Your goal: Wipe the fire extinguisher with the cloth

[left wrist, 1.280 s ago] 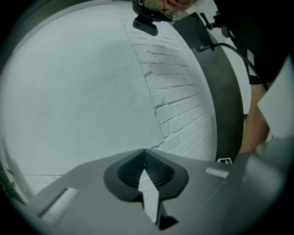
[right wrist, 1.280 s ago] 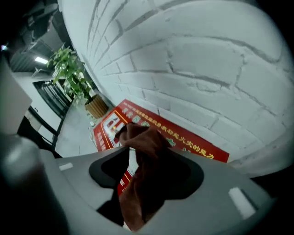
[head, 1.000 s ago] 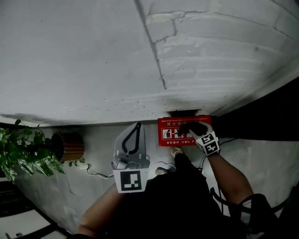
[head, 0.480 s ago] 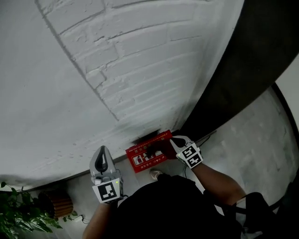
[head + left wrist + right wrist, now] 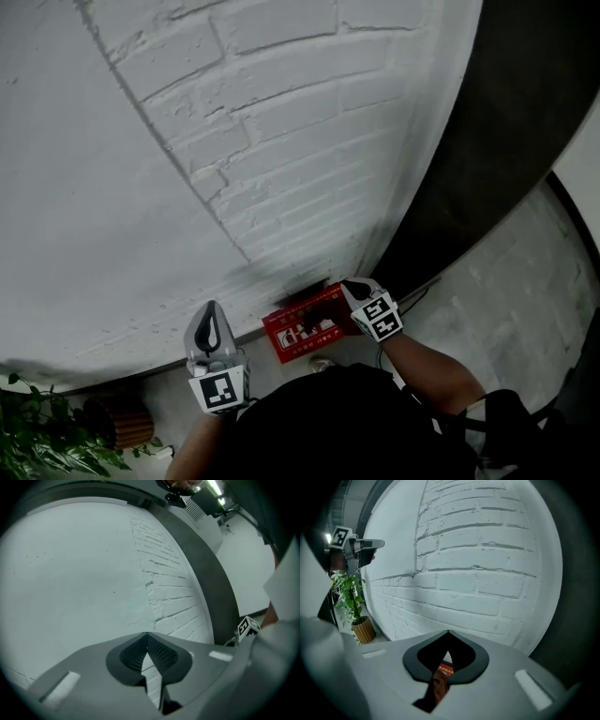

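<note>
A red fire extinguisher box [image 5: 302, 330] with white pictograms stands on the floor against the white brick wall [image 5: 281, 141]; no extinguisher itself shows. My right gripper [image 5: 345, 292] hangs just above the box's right end. In the right gripper view its jaws [image 5: 448, 631] are shut on what looks like a dark cloth [image 5: 435, 687] that hangs below them, with a strip of the red box [image 5: 446, 670] showing behind it. My left gripper [image 5: 208, 317] is held apart, left of the box, facing the wall. It is shut, tips [image 5: 147, 633] touching, with nothing between them.
A potted plant [image 5: 37, 436] in a ribbed pot [image 5: 128, 424] stands on the floor at the far left, also seen as the plant [image 5: 349, 595] in the right gripper view. A dark panel [image 5: 487, 131] runs up the wall right of the box. A cable [image 5: 420, 289] lies by it.
My right gripper has risen off the red box with the dark thing in its jaws. The head view has swung up the wall, so the plant slid into the bottom left corner.
</note>
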`<state>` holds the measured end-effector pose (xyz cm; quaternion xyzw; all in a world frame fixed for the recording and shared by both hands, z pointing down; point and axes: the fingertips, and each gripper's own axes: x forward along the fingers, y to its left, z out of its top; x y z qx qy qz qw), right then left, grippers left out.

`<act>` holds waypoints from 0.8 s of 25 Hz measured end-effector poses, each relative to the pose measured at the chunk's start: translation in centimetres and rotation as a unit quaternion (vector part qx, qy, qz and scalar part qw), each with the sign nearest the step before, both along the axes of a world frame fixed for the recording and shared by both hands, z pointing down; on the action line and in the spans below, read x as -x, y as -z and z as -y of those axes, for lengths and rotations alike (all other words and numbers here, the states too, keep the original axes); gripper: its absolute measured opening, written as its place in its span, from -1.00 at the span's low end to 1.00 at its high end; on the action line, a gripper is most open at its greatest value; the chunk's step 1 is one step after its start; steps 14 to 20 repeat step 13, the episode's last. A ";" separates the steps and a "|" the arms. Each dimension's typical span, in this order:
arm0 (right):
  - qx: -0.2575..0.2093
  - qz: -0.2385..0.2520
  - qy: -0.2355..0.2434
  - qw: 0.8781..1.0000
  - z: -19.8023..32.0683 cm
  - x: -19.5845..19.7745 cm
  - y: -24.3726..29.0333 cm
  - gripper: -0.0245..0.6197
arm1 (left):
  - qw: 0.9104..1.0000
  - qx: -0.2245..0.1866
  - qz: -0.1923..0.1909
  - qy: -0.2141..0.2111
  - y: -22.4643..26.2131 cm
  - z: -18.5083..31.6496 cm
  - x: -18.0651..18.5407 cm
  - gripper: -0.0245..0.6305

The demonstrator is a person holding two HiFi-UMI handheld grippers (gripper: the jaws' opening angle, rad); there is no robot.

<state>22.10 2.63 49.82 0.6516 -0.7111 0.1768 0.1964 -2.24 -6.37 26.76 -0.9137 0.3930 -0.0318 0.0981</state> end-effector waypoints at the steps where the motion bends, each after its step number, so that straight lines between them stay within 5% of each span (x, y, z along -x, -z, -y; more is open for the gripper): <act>1: -0.002 0.002 -0.004 1.000 0.2 -0.1 -0.1 -0.92 | 1.000 0.000 0.002 0.000 0.1 -0.1 0.0 -0.93; 20: 0.000 0.033 -0.018 0.999 0.7 0.9 -0.8 -0.92 | 0.998 -0.026 0.044 0.021 -0.9 1.2 2.4 -0.93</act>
